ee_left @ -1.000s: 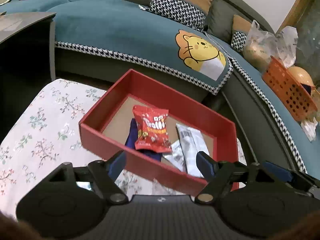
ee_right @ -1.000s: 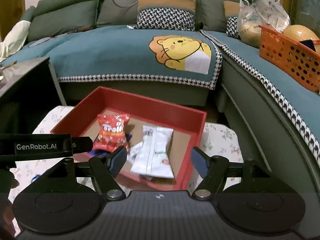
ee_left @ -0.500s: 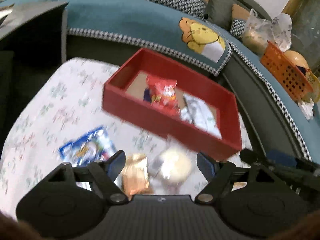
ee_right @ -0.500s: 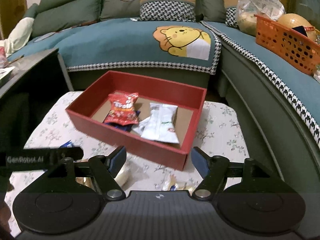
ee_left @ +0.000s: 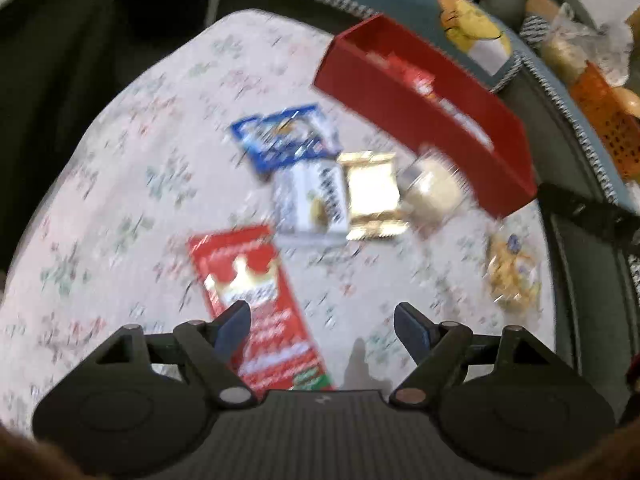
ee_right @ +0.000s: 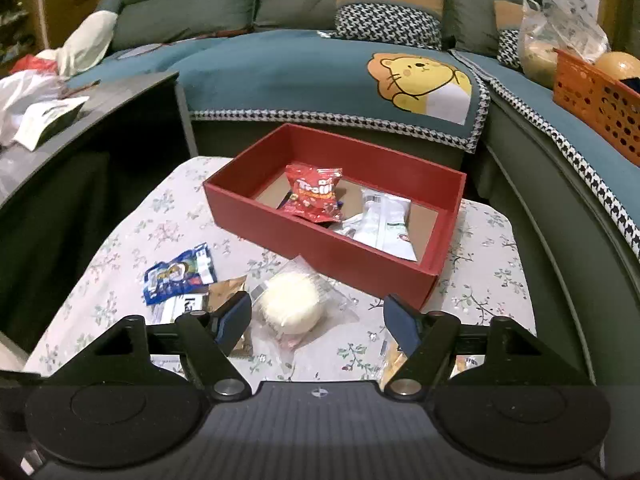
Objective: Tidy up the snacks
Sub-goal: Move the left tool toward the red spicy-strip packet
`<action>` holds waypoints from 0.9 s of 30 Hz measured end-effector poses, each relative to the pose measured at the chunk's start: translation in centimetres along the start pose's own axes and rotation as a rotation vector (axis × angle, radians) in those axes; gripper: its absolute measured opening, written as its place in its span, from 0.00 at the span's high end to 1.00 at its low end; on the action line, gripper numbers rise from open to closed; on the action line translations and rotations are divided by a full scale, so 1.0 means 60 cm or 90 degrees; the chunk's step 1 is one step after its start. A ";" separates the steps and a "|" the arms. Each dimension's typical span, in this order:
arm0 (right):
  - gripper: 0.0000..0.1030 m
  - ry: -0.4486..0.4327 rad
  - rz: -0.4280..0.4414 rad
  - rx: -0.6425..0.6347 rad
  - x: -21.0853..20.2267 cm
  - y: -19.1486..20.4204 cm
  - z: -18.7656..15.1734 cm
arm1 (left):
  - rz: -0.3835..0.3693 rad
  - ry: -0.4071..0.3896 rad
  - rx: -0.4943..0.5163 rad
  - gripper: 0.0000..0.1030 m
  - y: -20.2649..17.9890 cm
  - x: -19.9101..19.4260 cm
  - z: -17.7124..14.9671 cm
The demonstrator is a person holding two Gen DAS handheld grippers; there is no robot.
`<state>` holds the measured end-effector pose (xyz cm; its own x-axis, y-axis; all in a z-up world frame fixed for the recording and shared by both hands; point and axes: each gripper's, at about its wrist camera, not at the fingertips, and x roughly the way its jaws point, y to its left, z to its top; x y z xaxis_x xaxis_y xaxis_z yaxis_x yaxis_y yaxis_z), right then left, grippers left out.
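On the flowered tablecloth point(ee_right: 132, 232) in front of the red box point(ee_right: 320, 248), several snacks are not yet sorted. Your right gripper point(ee_right: 318, 316) hangs with its jaws wide apart and nothing between them, above the round white bun in clear wrap point(ee_right: 290, 304), which lies just in front of the box's near wall. Your left gripper point(ee_left: 322, 326) is likewise open and empty, over the long red packet point(ee_left: 256, 300), which sits farthest from the box; that view is blurred, so finer detail is lost.

Expect the bun to be light and soft: it will likely squash if you pinch hard, and the loose film around it looks slippery. Take it across its middle with a gentle close, or by the crimped film at its edge. The red packet looks flat, thin and floppy; grasp it across its narrow width near one end, so it hangs instead of folding.

Between that packet and the box lie a blue packet point(ee_right: 180, 274), a gold packet point(ee_left: 374, 196) and a white packet point(ee_left: 310, 202), overlapping. Inside the box already rest a red candy bag point(ee_right: 314, 194) and a white pouch point(ee_right: 386, 220).
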<state>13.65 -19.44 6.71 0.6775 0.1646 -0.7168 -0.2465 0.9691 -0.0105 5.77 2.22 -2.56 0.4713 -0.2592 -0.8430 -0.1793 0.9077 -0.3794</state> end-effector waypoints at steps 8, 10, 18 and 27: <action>0.23 0.010 0.002 0.014 -0.006 -0.025 -0.007 | 0.071 0.007 -0.061 0.08 0.015 0.042 -0.023; 0.23 0.011 0.001 0.024 -0.007 -0.036 -0.009 | 0.091 -0.012 -0.044 0.07 0.003 0.050 -0.022; 0.23 0.046 -0.048 0.073 0.009 -0.121 -0.028 | 0.084 0.000 0.104 0.49 -0.057 0.061 -0.035; 0.22 0.136 -0.074 0.187 0.080 -0.205 -0.058 | 0.005 0.034 0.107 0.65 -0.065 0.061 -0.036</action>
<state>17.53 -31.23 0.97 0.5223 0.0379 -0.8519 0.0539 0.9955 0.0774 6.35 -2.97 -4.98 0.4236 -0.2647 -0.8663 -0.0345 0.9509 -0.3074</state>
